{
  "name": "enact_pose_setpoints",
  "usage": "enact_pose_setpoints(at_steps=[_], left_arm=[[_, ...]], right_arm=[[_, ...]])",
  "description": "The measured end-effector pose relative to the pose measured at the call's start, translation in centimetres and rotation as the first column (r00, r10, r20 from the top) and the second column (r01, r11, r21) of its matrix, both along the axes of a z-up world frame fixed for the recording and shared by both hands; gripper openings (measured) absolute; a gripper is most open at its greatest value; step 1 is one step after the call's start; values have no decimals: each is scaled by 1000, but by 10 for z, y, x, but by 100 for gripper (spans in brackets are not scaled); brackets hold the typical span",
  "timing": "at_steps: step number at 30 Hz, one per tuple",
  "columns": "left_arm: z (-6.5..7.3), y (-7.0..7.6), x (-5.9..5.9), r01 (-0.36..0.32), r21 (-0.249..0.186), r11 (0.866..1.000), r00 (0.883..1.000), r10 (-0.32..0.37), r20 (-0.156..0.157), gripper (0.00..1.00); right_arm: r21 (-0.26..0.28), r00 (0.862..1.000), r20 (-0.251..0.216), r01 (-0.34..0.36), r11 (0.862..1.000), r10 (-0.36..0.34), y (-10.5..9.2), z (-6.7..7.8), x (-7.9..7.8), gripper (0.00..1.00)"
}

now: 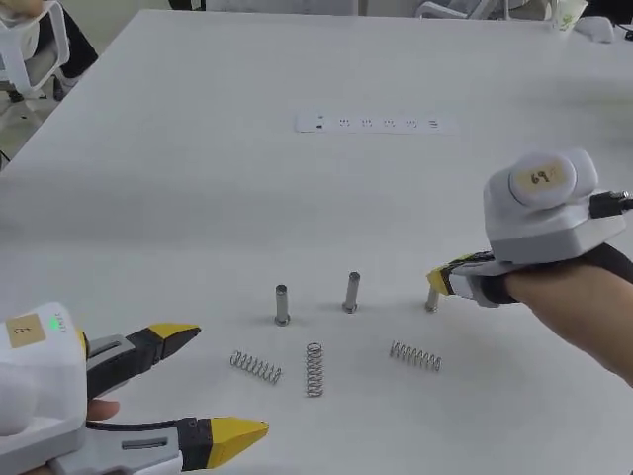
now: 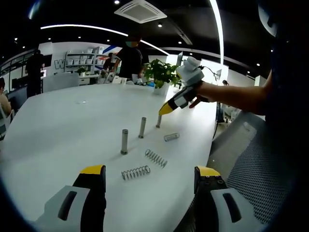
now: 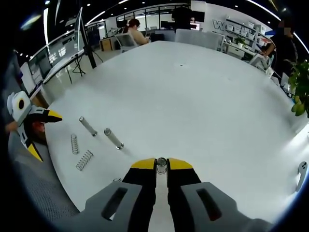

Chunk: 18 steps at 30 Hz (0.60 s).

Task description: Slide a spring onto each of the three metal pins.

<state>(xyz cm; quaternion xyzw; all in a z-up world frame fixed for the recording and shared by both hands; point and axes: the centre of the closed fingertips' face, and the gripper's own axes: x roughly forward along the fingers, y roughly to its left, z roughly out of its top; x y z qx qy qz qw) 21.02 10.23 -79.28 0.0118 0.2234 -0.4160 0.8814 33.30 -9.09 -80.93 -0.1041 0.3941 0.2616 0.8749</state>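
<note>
Three short metal pins stand upright in a row on the white table: left pin (image 1: 282, 304), middle pin (image 1: 351, 292), right pin (image 1: 432, 301). In front of them lie three loose springs (image 1: 255, 366) (image 1: 315, 369) (image 1: 415, 356). My right gripper (image 1: 438, 283) comes in from the right, shut on the right pin (image 3: 161, 166), whose top shows between the yellow tips. My left gripper (image 1: 220, 381) is open, low at the near left, just left of the springs (image 2: 135, 172), with nothing between its jaws. The right gripper (image 2: 169, 106) shows beyond the pins (image 2: 142, 127).
A white power strip (image 1: 376, 123) lies flat at the middle far side of the table (image 1: 198, 178). Office chairs (image 1: 25, 45) stand past the far left corner. People and a potted plant (image 2: 161, 75) are beyond the table's end.
</note>
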Motion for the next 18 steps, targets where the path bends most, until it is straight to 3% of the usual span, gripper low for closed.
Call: enact_pose_setpoints(at_steps=[18], left_arm=[[0, 0, 0, 1, -3, 1000, 1000, -1, -3, 70]], right_arm=[[-7, 1000, 6, -28, 1000, 28, 4, 1, 3, 6]])
